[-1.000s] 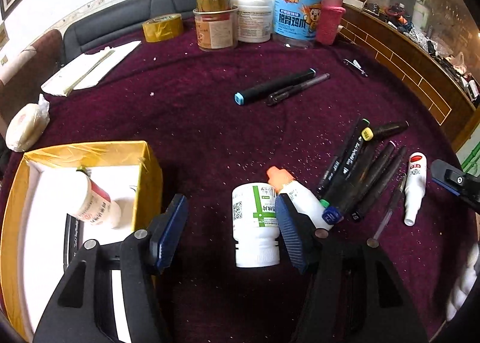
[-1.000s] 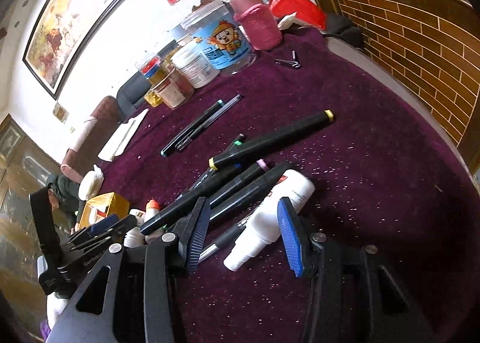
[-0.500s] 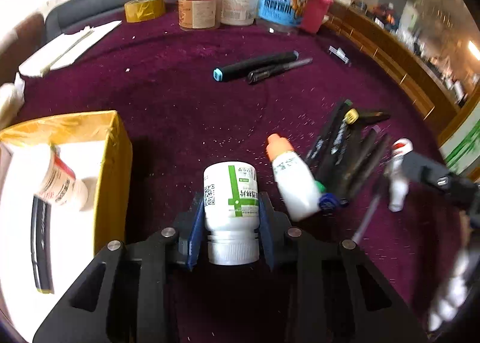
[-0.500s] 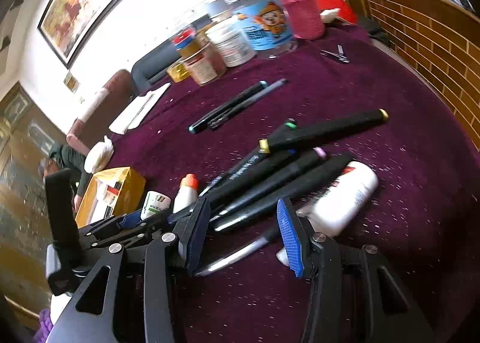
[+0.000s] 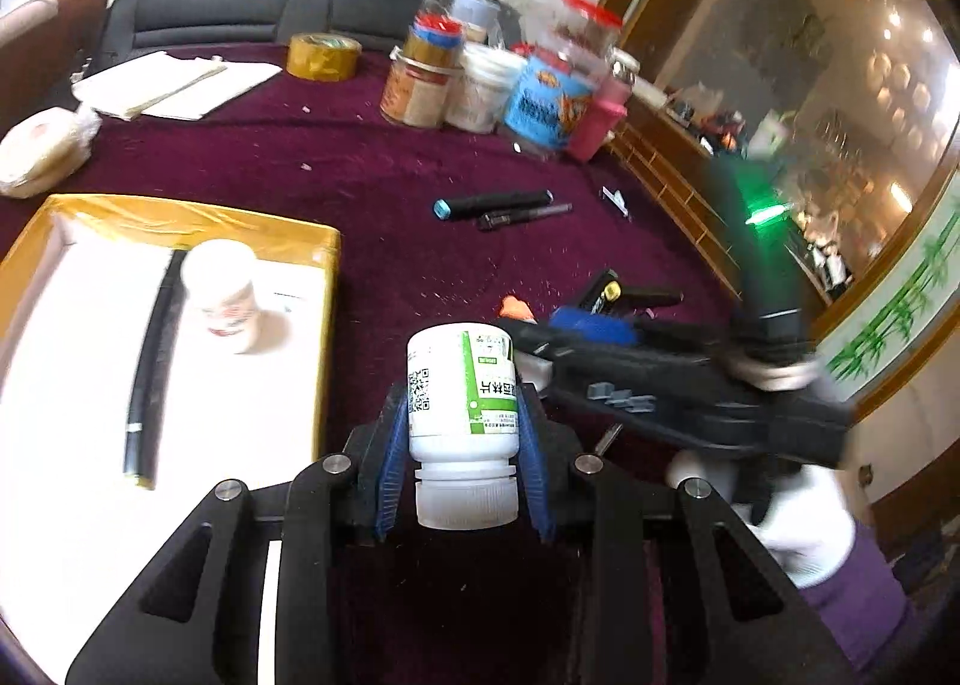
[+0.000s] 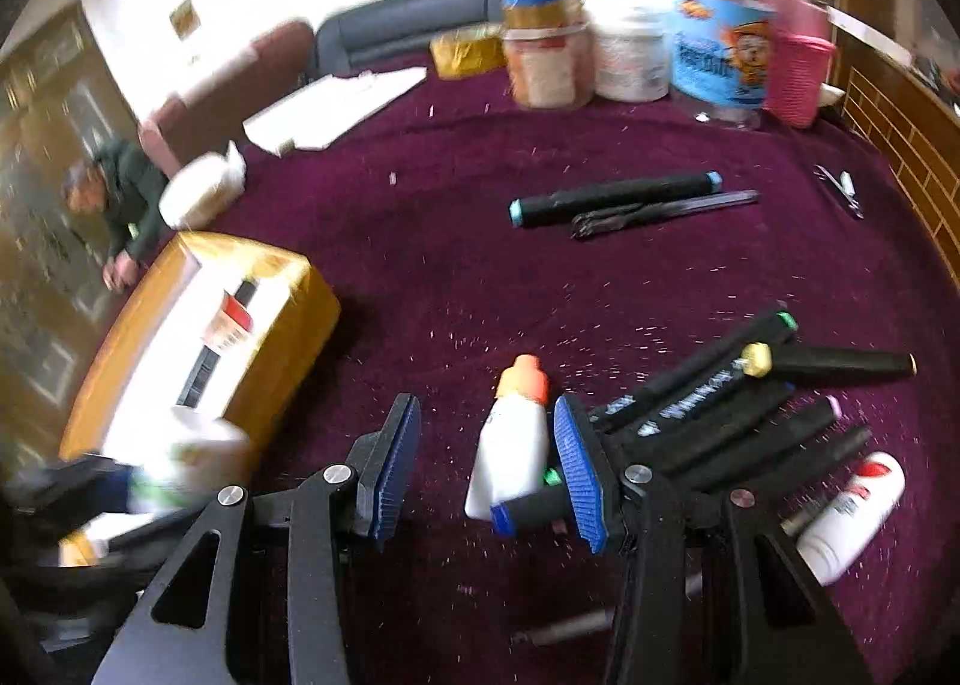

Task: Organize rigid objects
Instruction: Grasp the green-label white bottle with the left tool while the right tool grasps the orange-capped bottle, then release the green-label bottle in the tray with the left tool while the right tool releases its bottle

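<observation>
My left gripper (image 5: pixel 461 433) is shut on a white pill bottle (image 5: pixel 461 385) with a green label, held above the purple cloth beside the yellow box (image 5: pixel 327 289). The box holds a small white jar (image 5: pixel 225 295) and a black pen (image 5: pixel 147 373). My right gripper (image 6: pixel 486 463) is open around a white bottle with an orange cap (image 6: pixel 513 439) that lies on the cloth. Its right finger is close to a pile of black markers (image 6: pixel 720 415). A white bottle with a red mark (image 6: pixel 852 511) lies to the right of the markers.
A blue-tipped marker (image 6: pixel 612 199) and a dark pen (image 6: pixel 666 214) lie mid-table. Jars and tubs (image 6: pixel 630 55), a tape roll (image 5: pixel 324 55), papers (image 5: pixel 174 85) and a wrapped roll (image 5: pixel 39 151) stand at the back. Nail clippers (image 6: pixel 840 190) lie by the right edge.
My left gripper closed on the pill bottle and lifted it toward the yellow box. My right gripper moved left from the red-marked bottle to the orange-capped bottle.
</observation>
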Available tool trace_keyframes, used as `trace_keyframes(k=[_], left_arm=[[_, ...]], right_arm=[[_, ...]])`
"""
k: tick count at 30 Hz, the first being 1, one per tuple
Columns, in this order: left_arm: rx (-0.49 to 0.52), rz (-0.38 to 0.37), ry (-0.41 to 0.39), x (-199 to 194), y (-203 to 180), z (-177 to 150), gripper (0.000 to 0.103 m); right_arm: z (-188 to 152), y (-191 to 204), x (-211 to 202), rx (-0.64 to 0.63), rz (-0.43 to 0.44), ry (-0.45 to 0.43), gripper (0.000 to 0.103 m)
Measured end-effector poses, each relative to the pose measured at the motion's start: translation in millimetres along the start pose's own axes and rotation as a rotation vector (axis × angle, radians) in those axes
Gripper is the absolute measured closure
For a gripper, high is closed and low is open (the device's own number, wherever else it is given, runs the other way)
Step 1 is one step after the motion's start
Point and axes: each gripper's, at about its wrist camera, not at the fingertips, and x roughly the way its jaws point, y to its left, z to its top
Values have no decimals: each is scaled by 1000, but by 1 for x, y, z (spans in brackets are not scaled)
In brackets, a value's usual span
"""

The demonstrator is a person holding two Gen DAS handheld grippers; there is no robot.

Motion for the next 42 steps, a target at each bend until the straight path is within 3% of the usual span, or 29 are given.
trace_keyframes(k=[2,4,7,16,22,29,33,34,38,42], left_arm=[[-15,0,-24,-15,10,-1,72],[-19,16,-42,-25,20,-2,72],[-41,55,-64,-37,44,-3,72],[-175,171,-38,-37,135,6,72],[-216,216,28,-10,166,14,72],[-213,249,36,1,176,20,72],[-226,268,15,-2,182,16,48],[-235,271,10,-3,184,15,47],[-334,217,-28,-13,199,-2,47],[-350,251,-53,-22,194,-15,47]], right_arm=[[-2,5,12,-21,-46,33,64],[-4,9,15,-36,-69,34,77],[-9,7,14,-12,-55,50,78],[7,43,-33,29,162,-10,77],[15,99,-21,-5,298,37,77],[14,144,10,-60,298,92,77],[15,150,27,-52,268,94,76],[16,149,30,-50,268,91,75],[20,143,31,-32,262,78,69],[25,129,23,9,256,33,69]])
